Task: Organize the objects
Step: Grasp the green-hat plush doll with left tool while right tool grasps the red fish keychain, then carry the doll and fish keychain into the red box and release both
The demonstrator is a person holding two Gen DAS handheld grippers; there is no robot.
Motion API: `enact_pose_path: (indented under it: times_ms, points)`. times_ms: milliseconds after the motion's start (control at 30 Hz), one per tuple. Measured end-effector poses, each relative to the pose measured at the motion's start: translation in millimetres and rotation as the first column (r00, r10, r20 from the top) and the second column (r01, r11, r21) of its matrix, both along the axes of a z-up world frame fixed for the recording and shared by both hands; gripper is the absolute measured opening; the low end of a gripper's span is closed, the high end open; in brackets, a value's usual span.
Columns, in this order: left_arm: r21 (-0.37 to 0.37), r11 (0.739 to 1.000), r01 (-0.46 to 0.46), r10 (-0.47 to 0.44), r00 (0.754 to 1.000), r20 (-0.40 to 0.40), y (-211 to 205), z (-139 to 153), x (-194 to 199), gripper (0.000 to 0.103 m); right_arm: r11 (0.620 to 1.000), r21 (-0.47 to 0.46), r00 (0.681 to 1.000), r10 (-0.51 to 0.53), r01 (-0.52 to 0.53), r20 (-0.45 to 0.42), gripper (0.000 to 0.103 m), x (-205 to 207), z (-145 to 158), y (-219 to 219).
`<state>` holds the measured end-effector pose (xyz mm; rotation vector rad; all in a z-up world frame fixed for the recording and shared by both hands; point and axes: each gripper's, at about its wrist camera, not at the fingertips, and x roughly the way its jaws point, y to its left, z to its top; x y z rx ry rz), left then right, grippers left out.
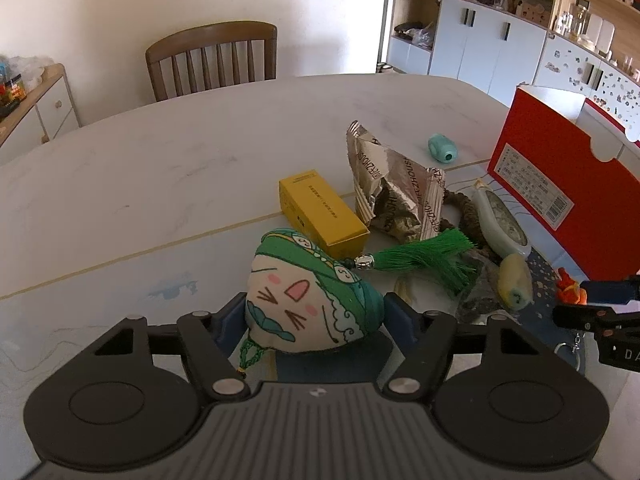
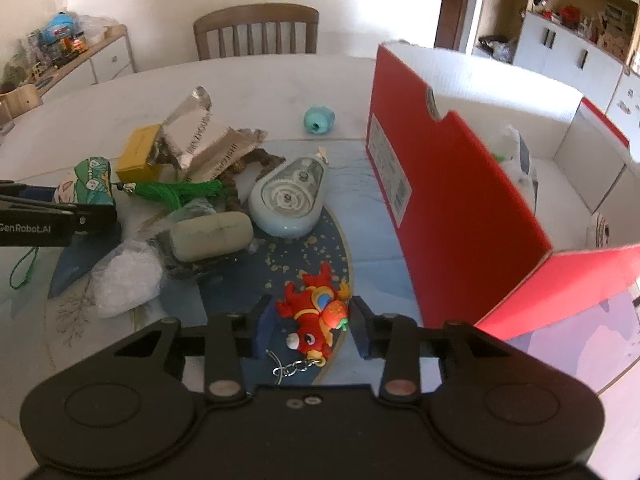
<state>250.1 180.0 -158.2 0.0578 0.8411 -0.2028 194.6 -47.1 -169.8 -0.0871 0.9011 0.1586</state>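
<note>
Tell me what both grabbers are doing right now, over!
Left gripper jaws shut on the sachet charm. Right gripper jaws around the red dragon keychain, grip unclear. Red box open, right side. Clutter between; nothing blocking.

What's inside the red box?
The red box holds a white plastic bag and something pale at the near corner. Its front wall hides the rest of the floor.

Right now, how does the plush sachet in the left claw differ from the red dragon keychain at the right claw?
The sachet is cream and green with a tassel; the dragon keychain is red with a metal chain. The sachet fills the left claw; the smaller dragon sits loosely between the right claw's fingers. Both are soft charms.
</note>
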Motion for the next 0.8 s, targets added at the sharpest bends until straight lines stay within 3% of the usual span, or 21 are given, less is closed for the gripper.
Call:
enact_pose_path:
  times_ms: [367,600,800]
  points:
    - [-0.017,1.0,-0.006,0.006,1.0,-0.005,-2,39,-24,0.072,0.997,0.065,0.999,0.039,-0.04,0.023,0.038,-18,34,-14]
    - [0.022,1.0,0.014,-0.013,1.0,-0.013,-16,66,-34,0.072,0.988,0.125,0.995,0.09,-0.095,0.046,0.038,-32,63,-29]
    - [0.014,1.0,0.028,-0.028,1.0,-0.006,-28,88,-43,0.072,0.978,0.158,0.989,0.128,-0.139,0.078,0.038,-40,90,-46]
